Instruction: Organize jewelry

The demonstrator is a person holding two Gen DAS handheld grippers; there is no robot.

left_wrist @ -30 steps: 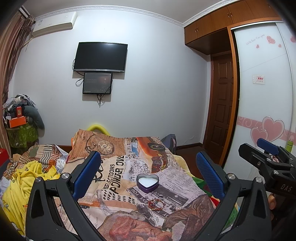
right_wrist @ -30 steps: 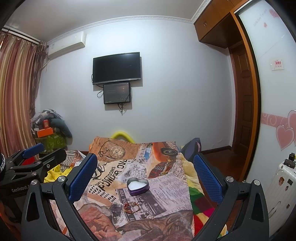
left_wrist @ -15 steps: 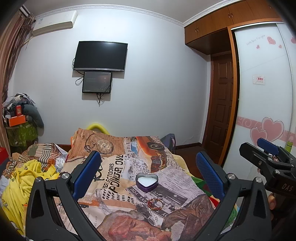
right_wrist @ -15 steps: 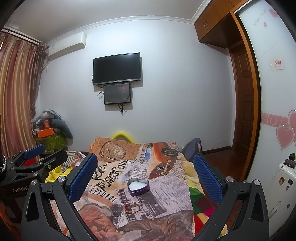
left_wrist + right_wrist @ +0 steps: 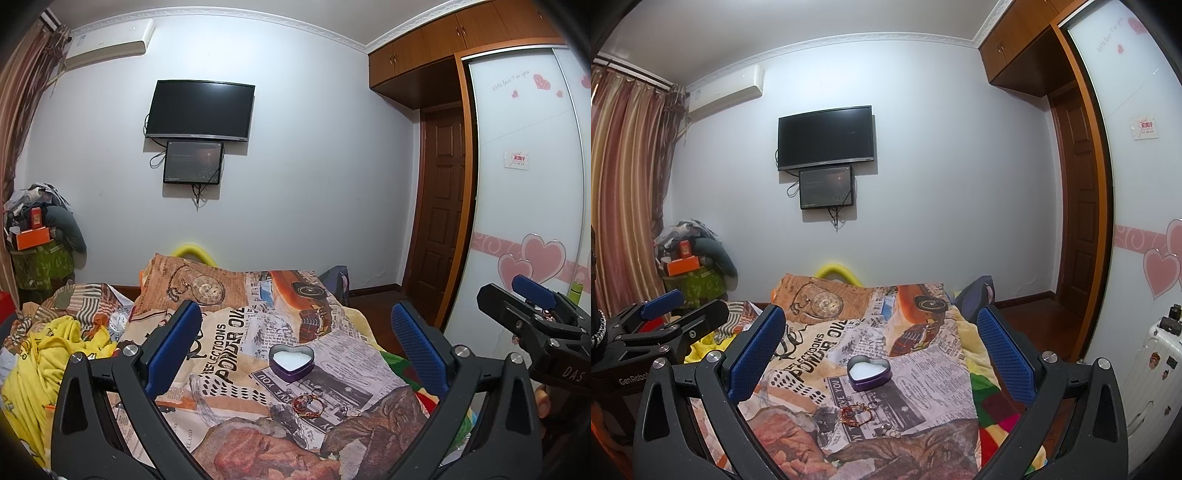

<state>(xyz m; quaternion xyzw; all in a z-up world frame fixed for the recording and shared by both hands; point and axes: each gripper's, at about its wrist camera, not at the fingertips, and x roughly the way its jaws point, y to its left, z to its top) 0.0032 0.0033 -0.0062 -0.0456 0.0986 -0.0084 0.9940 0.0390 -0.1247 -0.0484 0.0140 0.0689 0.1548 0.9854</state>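
- Printed blanket [image 5: 236, 332]: soft newsprint-patterned fabric.
- Left gripper [image 5: 295, 350] and right gripper [image 5: 882, 350]: jaws spread wide, empty, above the blanket's near edge.
- Heart-shaped tin [image 5: 291, 362]: purple metal, mid-blanket, between both jaws.
- Beaded bracelet [image 5: 306, 400]: red-orange loop, nearer than the tin; small rings [image 5: 891, 430] beside it.
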